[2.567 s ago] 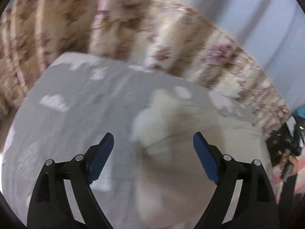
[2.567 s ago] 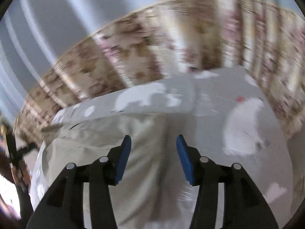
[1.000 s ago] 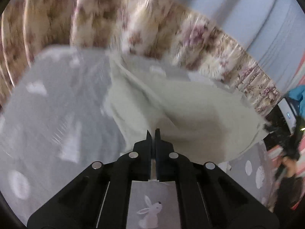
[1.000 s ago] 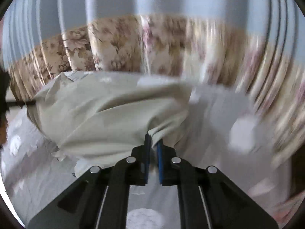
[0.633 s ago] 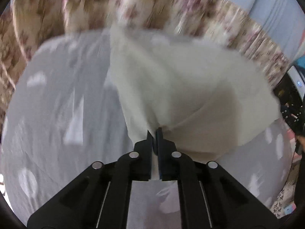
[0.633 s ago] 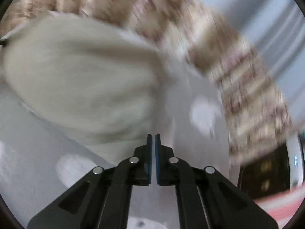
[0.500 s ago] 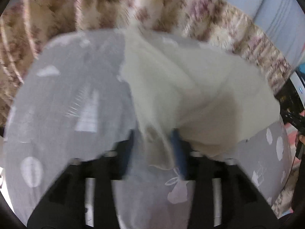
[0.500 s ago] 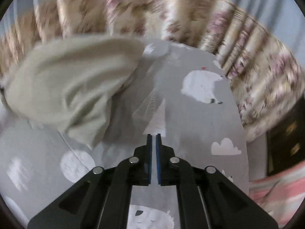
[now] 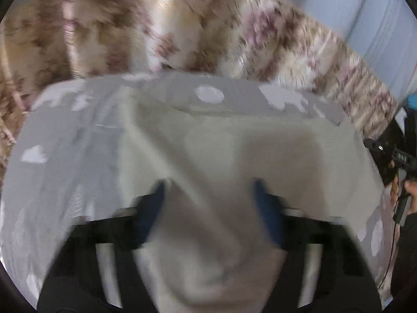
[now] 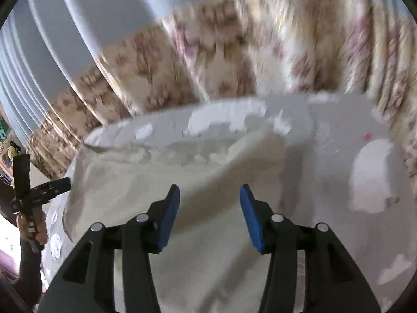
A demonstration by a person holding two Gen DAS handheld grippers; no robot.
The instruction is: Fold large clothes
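While the cream garment (image 9: 234, 151) lies spread across the grey bedsheet (image 9: 65, 156) with its white cloud and animal prints, both grippers hover above it with their blue pads apart. The left gripper (image 9: 208, 208) is blurred, yet its jaws stand wide, with cloth rising between them and nothing pinched. The right gripper (image 10: 209, 211) is sharp and likewise spread over the garment (image 10: 182, 182), holding nothing. Creases run through the cloth, and its far edge sits near the far side of the bedsheet (image 10: 338, 156). Behind the bed hangs a floral curtain (image 10: 234, 65) against a pale blue wall (image 10: 91, 13).
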